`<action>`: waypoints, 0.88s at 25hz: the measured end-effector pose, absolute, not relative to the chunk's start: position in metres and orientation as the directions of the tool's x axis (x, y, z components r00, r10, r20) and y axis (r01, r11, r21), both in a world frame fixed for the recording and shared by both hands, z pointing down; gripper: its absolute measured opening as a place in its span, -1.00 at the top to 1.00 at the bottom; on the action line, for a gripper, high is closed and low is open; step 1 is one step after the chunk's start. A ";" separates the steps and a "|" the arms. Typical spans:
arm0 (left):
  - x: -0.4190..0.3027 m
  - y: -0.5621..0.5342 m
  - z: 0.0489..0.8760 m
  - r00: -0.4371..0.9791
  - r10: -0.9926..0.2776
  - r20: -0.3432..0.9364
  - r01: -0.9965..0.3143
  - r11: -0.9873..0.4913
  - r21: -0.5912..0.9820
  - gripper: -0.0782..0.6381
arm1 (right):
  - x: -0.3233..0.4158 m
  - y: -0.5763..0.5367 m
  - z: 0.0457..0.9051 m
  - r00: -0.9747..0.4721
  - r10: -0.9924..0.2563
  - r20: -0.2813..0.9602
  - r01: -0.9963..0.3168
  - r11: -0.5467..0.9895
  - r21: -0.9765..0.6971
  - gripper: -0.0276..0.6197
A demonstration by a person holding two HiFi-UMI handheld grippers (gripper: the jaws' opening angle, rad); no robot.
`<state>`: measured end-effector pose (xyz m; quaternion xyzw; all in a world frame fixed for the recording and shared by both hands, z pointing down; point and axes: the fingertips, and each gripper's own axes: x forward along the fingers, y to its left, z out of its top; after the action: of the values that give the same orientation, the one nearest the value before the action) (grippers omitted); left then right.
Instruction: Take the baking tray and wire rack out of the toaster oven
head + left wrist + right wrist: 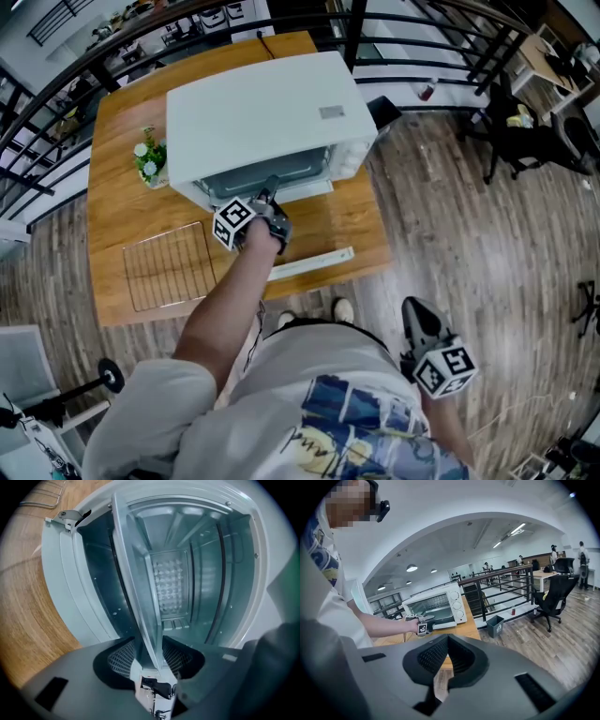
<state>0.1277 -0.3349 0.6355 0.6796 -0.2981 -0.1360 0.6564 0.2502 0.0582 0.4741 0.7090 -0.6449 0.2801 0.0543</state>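
Note:
The white toaster oven [262, 112] stands on the wooden table [122, 206] with its door folded down. My left gripper [271, 192] reaches into the oven's mouth. In the left gripper view, which is rolled on its side, the metal baking tray [140, 573] runs edge-on out of the cavity. Its rim passes between the jaws of the left gripper [149, 651], which stand open with a narrow gap beside the rim. The wire rack [167, 267] lies flat on the table left of the oven. My right gripper [419, 314] hangs by the person's side, shut and empty.
A small potted plant [150, 161] sits at the oven's left. The door's white handle bar [314, 263] lies near the table's front edge. A black railing [422, 66] runs behind the table. An office chair [511, 131] and a bin [495, 626] stand on the wood floor at right.

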 end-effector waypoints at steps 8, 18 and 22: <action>0.129 -0.341 0.636 0.768 -0.607 0.203 -0.203 0.070 0.977 0.52 | 0.261 0.062 0.473 0.012 -0.881 0.473 -0.945 -0.164 -0.282 0.91; 0.127 -0.336 0.637 0.751 -0.636 0.178 -0.155 0.093 0.984 0.55 | 0.273 0.064 0.474 -0.013 -0.879 0.477 -0.949 -0.140 -0.283 0.91; 0.125 -0.330 0.638 0.743 -0.647 0.169 -0.139 0.096 0.986 0.56 | 0.276 0.062 0.475 -0.034 -0.878 0.478 -0.951 -0.119 -0.286 0.91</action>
<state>0.1255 -0.3300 0.6383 0.6453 -0.3049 -0.1882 0.6747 0.2758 0.0624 0.4749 0.6919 -0.6607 0.2838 0.0646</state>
